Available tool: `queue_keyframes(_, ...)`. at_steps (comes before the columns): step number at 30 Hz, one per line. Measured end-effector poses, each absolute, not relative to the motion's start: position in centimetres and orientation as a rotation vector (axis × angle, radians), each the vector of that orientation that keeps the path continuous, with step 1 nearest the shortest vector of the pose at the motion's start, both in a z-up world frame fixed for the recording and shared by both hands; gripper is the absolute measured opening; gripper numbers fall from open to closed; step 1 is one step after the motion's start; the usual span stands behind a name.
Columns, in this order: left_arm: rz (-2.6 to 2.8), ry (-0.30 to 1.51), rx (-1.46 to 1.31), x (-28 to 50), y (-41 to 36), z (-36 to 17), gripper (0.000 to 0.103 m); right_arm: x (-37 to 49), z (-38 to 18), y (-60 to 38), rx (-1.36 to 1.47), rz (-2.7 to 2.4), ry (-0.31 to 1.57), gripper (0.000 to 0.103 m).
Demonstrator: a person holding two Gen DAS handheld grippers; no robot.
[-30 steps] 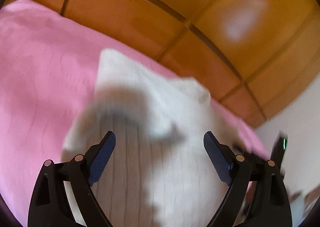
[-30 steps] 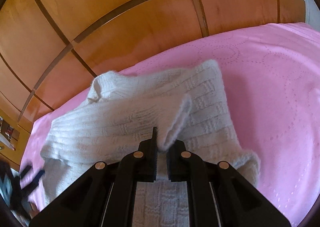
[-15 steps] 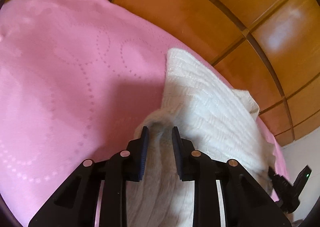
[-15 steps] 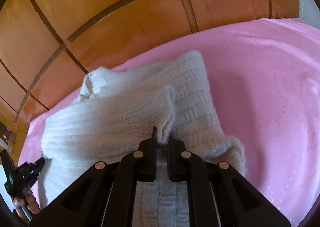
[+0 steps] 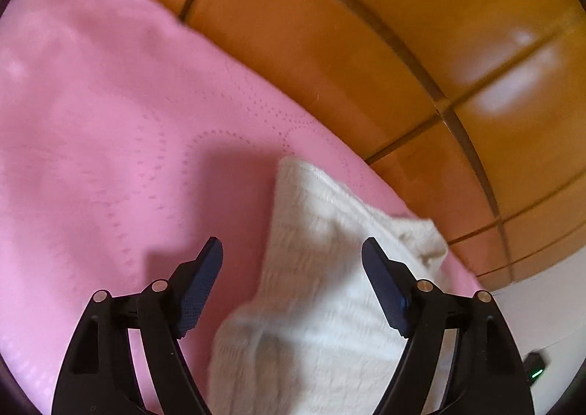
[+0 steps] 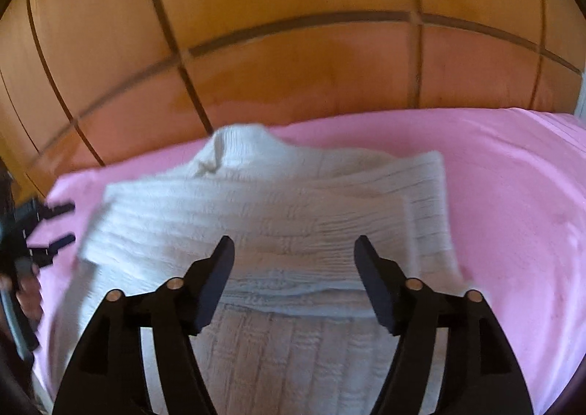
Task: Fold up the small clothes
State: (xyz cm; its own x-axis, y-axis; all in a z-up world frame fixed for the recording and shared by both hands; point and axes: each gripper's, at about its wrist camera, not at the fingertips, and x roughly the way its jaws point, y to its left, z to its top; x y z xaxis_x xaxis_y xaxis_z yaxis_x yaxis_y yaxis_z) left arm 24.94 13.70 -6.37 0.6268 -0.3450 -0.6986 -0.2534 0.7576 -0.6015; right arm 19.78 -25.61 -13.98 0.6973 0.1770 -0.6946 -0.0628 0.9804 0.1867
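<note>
Pink quilted bedding fills the lower frame, under orange wooden panels. On it lies the cream knitted sweater, sleeves folded across. Both the left gripper and right gripper are opening and hold nothing. Next fold should, I think, take the hem evenly.

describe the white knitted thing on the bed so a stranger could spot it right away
Find the pink bedspread against the orange wooden panelled wall. On it, near that wall, lies a cream knitted sweater, sleeves folded across its body. It is the only ribbed, pale garment on the smooth pink cover.
</note>
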Motion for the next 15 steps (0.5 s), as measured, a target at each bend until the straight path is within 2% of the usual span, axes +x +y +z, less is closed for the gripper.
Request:
queue_keyframes(3,-0.065,0.944,-0.808,26.8,14.2,-7.7,0.076,20.5,-15.7,-26.3,0.167,0.095,0.822,0.081)
queue_keyframes(4,-0.070,0.959,-0.817,27.3,14.3,-8.2,0.064,20.5,-16.2,-26.6,0.184,0.096,0.829,0.081)
queue_keyframes(5,-0.059,0.975,-0.825,27.8,14.2,-8.6,0.046,20.5,-16.6,-26.9,0.197,0.104,0.824,0.084)
queue_keyframes(7,-0.054,0.989,-0.791,28.3,13.5,-9.3,0.023,20.2,-16.9,-26.7,0.179,0.115,0.811,0.090)
queue_keyframes(8,-0.009,0.982,-0.728,28.2,13.1,-9.1,0.018,20.1,-17.0,-26.5,0.163,0.108,0.809,0.091)
queue_keyframes(12,0.211,0.930,-0.292,27.1,9.3,-9.3,0.018,19.9,-17.1,-25.5,0.111,0.098,0.807,0.097)
queue_keyframes(15,0.234,0.917,-0.247,26.3,8.6,-8.4,0.018,19.6,-17.2,-25.5,0.107,0.098,0.805,0.098)
